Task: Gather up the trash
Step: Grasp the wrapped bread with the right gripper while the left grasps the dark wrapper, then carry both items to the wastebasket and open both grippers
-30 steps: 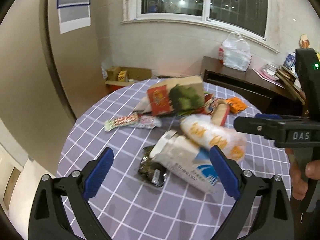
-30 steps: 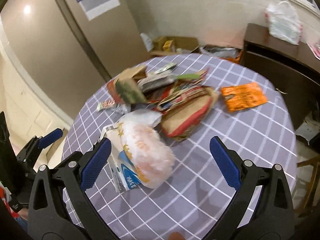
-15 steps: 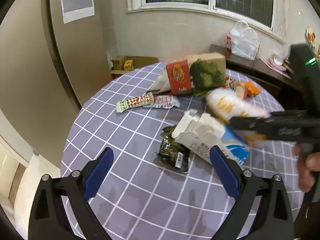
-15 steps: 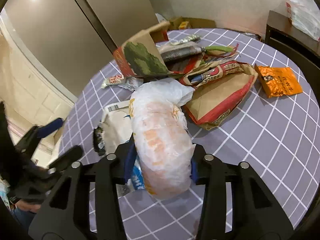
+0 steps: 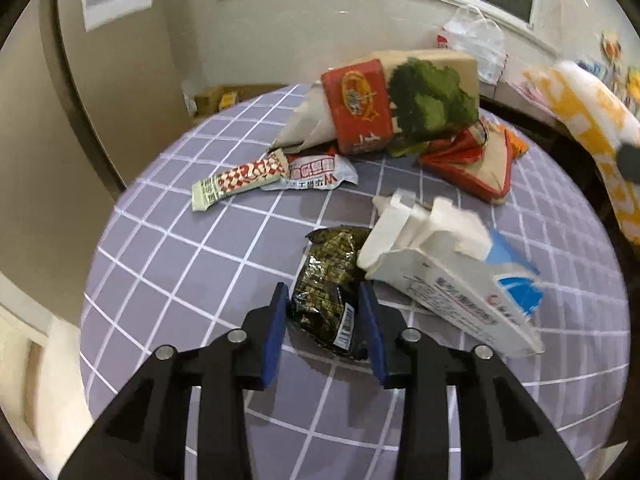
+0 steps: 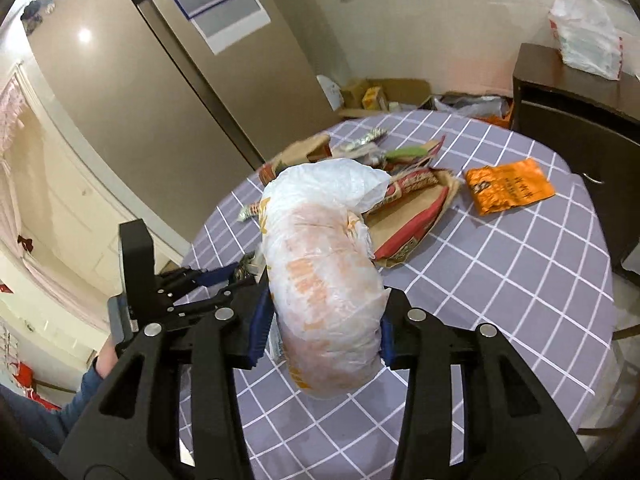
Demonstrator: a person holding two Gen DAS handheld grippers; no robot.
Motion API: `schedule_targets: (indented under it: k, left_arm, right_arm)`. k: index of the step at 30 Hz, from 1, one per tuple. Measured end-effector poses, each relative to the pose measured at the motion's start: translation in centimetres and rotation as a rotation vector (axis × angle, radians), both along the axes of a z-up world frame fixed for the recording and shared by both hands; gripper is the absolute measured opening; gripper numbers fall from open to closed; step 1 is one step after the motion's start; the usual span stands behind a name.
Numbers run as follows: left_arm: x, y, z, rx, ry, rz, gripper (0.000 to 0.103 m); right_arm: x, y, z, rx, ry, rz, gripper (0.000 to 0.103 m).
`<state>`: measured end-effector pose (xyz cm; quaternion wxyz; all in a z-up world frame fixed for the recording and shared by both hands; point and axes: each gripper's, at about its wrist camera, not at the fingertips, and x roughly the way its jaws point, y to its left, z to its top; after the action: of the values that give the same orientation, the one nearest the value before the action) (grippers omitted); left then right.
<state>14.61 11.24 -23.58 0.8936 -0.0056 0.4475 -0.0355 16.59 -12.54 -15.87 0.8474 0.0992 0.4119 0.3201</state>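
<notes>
Round table (image 5: 168, 280) w/ purple checked cloth, trash strewn on it. Far left: red-white checked wrapper (image 5: 240, 178), its end touching a crumpled white wrapper (image 5: 318, 172). Behind them a red-and-brown paper bag w/ a green tree print (image 5: 400, 100), propped up on the pile. Centre front, left gripper (image 5: 323, 322) pressed in on a dark foil packet (image 5: 330, 292), blue pads on either side of it; packet lies flat on the cloth. Just beside it on the right, a white-and-blue carton (image 5: 452, 280) on its side, top torn open. Right gripper (image 6: 322, 326) pinching a stuffed white bag w/ orange print (image 6: 324, 276), held above the table. Further right, an orange packet (image 6: 508, 186) lies flat, apart from the pile.
</notes>
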Motion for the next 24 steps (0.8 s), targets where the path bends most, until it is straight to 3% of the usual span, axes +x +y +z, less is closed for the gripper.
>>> schedule_targets:
  k: [2,7,14,24]
  left_arm:
    - [-0.2,0.7,0.2,-0.042,0.0,0.018,0.029]
    - [-1.9,1.1,1.5,-0.025,-0.043,0.054,0.028]
    - [-3.2,-0.5,5.9,-0.017,-0.15,0.067,0.028]
    - [-2.6,-7.9,11.1,-0.043,-0.26,-0.081,0.028]
  right_arm:
    - [-0.1,-0.6,0.5,0.005,-0.012,-0.013,0.042]
    - [-0.2,-2.3,1.5,0.021,-0.037,-0.05,0.042]
    - [-0.5,-4.9,2.6,0.049,-0.067,-0.112,0.042]
    - [-2.0,-12.2,3.5,0.063,-0.104,-0.274,0.042]
